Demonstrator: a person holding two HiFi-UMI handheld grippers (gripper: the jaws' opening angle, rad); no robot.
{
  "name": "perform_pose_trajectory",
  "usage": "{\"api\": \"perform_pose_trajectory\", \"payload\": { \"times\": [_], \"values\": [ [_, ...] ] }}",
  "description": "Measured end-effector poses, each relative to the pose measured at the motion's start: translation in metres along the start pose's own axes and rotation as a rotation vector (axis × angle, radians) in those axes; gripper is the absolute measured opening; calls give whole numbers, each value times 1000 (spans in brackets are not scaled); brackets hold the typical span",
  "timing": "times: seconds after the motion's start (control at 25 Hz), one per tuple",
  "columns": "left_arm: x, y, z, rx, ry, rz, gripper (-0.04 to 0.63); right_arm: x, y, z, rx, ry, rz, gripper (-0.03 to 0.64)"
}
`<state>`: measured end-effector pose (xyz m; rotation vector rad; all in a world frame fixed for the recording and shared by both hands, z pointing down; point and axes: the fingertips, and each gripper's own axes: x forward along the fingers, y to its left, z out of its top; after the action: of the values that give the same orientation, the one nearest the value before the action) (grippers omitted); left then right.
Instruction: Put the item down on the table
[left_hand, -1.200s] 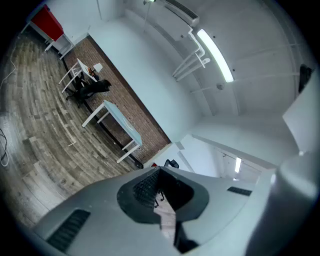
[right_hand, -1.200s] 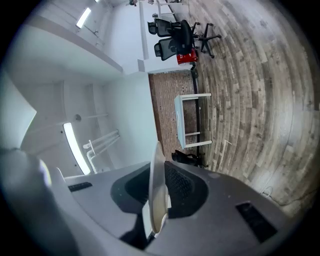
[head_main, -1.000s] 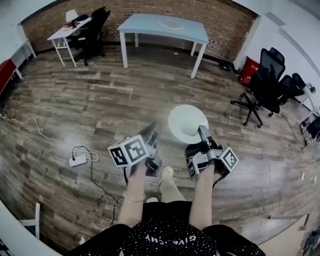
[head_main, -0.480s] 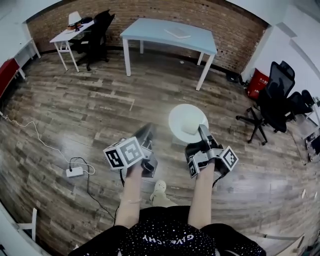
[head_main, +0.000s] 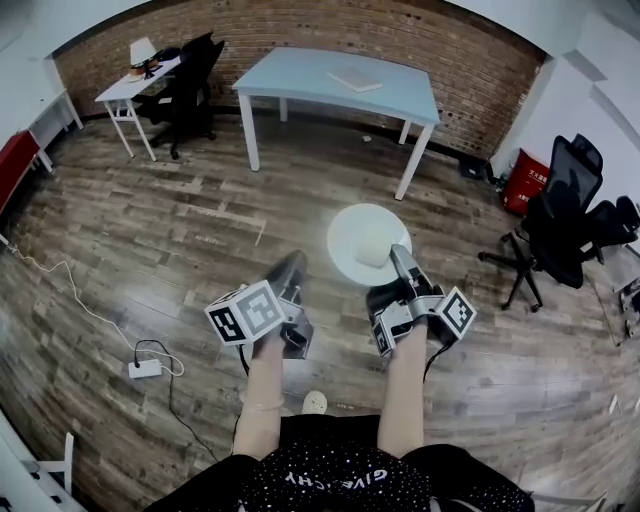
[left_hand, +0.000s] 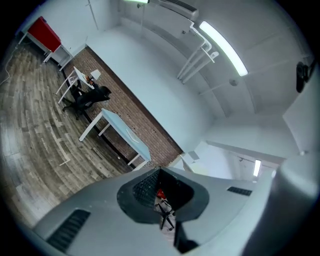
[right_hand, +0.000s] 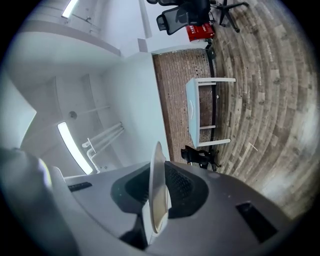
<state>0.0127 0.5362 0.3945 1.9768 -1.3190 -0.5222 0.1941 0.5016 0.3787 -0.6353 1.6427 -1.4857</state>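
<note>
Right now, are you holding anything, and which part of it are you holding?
The right gripper holds a white plate by its rim, jaws shut on the edge. The left gripper holds nothing.

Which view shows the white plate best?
Head view: the white plate shows its whole round face, gripped at its near edge by the right gripper. The right gripper view shows it edge-on between the fingers. The left gripper view misses it.
</note>
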Motion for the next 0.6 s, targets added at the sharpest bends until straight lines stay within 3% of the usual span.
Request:
{"api": "perform_pose_trajectory", "payload": {
  "times": [0.24, 0.6],
  "values": [
    [37, -7, -11, 33, 40, -6, 11, 0, -11, 28, -4, -11, -18, 54],
    [68, 10, -13, -4, 64, 17, 11, 8, -37, 49, 19, -25, -58, 54]
  ]
}}
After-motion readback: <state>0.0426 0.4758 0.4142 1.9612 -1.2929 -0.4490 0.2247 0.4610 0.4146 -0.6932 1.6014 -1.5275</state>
